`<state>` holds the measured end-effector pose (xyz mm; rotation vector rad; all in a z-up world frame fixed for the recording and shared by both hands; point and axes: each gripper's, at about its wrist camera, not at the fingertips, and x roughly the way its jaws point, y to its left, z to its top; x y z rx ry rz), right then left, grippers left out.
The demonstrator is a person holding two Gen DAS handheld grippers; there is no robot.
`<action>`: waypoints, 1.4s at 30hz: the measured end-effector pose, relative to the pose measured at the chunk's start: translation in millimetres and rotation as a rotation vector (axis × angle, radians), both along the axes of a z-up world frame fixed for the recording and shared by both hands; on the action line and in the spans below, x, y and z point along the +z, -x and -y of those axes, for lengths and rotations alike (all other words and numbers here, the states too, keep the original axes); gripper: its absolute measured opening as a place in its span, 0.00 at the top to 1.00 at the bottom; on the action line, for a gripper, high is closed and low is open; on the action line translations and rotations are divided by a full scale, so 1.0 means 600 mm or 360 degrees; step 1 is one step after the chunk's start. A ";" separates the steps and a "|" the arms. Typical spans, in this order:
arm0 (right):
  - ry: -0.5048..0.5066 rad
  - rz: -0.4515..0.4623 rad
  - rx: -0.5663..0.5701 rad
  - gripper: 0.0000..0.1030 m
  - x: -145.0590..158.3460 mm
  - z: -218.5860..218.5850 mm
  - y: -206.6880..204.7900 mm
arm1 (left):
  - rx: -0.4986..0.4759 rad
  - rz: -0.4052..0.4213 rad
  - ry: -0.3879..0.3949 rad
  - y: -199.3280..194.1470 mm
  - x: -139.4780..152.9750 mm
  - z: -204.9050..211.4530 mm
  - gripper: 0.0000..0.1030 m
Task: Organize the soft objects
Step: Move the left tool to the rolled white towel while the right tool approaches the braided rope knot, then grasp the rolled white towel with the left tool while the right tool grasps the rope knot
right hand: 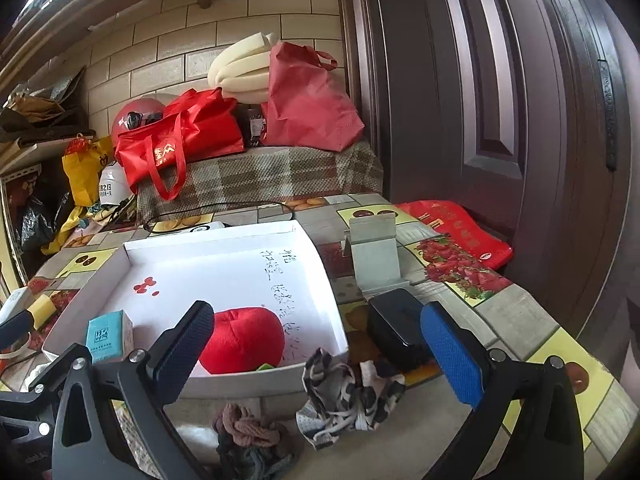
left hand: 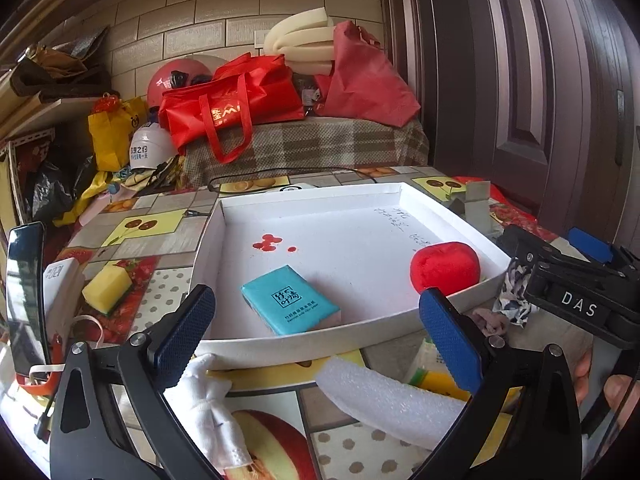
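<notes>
Both grippers are spread wide and carry nothing. Left gripper (left hand: pixel 316 332) hangs over the near rim of the tray (left hand: pixel 360 200); right gripper (right hand: pixel 320 354) hangs above loose cloth on the table (right hand: pixel 520 312).

Already in the tray are the tissue pack (left hand: pixel 290 300) at about 7 o'clock and the red plush (left hand: pixel 444 266) at about 4 o'clock, near the right wall.

Outside the tray: patterned cloth (right hand: pixel 348 392) and brown sock (right hand: pixel 250 428) just before the front rim, white glove (left hand: pixel 208 400) and foam sheet (left hand: pixel 384 396) at 6 o'clock under the left gripper, and sponge (left hand: pixel 106 286) at 9 o'clock.

Risks, as I judge them: the patterned cloth lies against the tray corner, so a low pinch could catch the rim and drag or tip the light tray. The black box (right hand: pixel 400 332) sits just at 2 o'clock of the cloth and could be knocked. Limp cloth may slip from a shallow grip, or bring the sock along.
</notes>
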<state>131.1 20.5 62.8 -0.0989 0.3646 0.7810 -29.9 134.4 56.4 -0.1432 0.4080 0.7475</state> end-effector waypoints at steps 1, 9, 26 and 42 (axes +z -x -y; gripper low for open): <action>-0.0004 -0.0011 -0.0005 0.00 -0.001 0.008 0.002 | -0.0004 0.0005 -0.0007 0.004 0.000 0.005 0.00; 0.0002 -0.0143 -0.0037 0.00 -0.011 0.065 0.008 | -0.0103 0.0006 0.0056 0.053 -0.005 0.038 0.00; 0.0208 -0.0591 -0.0149 0.00 -0.052 0.219 -0.023 | -0.0131 -0.0181 0.0345 0.257 -0.038 -0.006 0.00; 0.0686 -0.0381 0.0082 0.57 -0.078 0.127 0.025 | -0.0127 -0.0327 0.0456 0.151 -0.060 -0.072 0.07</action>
